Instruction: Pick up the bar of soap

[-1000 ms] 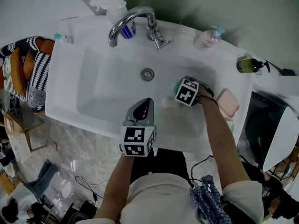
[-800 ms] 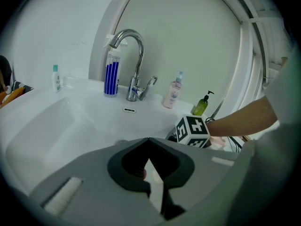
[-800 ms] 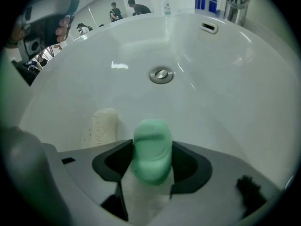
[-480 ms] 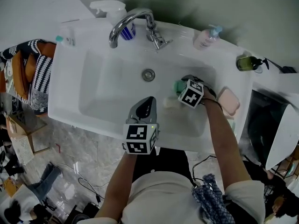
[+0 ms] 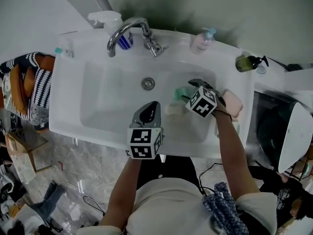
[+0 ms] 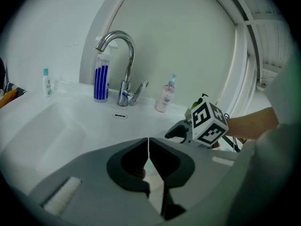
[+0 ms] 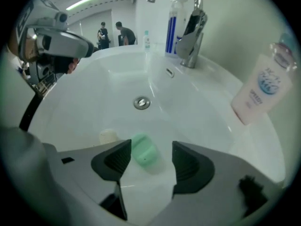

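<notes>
In the glossy basin [image 5: 105, 99], the right gripper [image 7: 150, 154] has shifted slightly, jaws apart by rounded green soap [image 7: 142, 152]; the left gripper [image 6: 148, 149] stays closed.

Left claw [image 6: 148, 147] pressed together over the sink [image 6: 70, 121] — right claw [image 6: 175, 132] just beyond.

Chrome faucet [image 6: 128, 92], pink bottle [image 6: 164, 100], drain [image 7: 141, 102].

Seen from above, my right gripper [image 7: 150, 147] hides the near end of the green soap [image 5: 179, 91] between my jaws under its marker cube. Behind the jaws, the gripper partly covers the pink soap [image 5: 234, 103] on the counter. The print on the pink bottle [image 7: 260, 91], ahead and to the right, is too blurred to read.
</notes>
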